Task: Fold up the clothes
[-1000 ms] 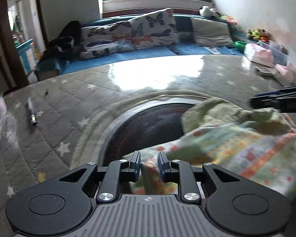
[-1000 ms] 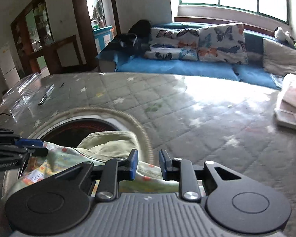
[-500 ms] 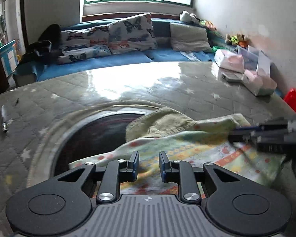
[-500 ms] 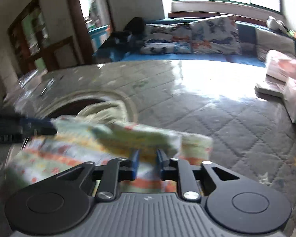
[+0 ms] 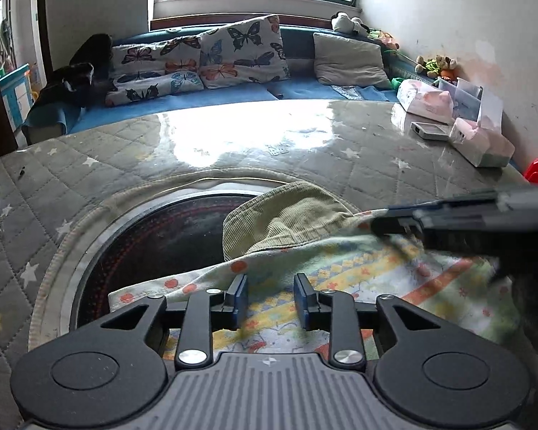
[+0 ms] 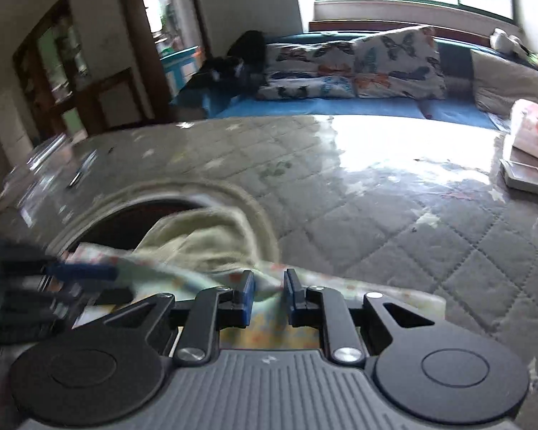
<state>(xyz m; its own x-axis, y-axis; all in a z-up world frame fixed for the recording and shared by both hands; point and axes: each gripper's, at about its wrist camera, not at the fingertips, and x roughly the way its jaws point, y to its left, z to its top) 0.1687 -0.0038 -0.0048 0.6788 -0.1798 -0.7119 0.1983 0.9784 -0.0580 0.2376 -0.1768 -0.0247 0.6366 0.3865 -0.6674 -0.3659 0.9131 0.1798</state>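
Since a second ago the left gripper (image 5: 270, 295) has let go, jaws parted over the patterned garment (image 5: 358, 286) lying half across the dark round plate (image 5: 161, 233). Right gripper (image 6: 269, 292) pinches its far edge, blurred in motion, so one fold looks laid.

Two matching handheld rigs: the left tool (image 5: 270, 299) and the right tool (image 6: 268, 295) each carry a pale grey, ribbed housing stamped with a small four-point star mark. Over it sit glossy black plastic plates with raised round discs at either side and triangular cut-outs. Black link arms, pinned with bright silver screws, run forward to short black fingers (image 5: 238, 297) faced with blue pads (image 6: 248, 295).
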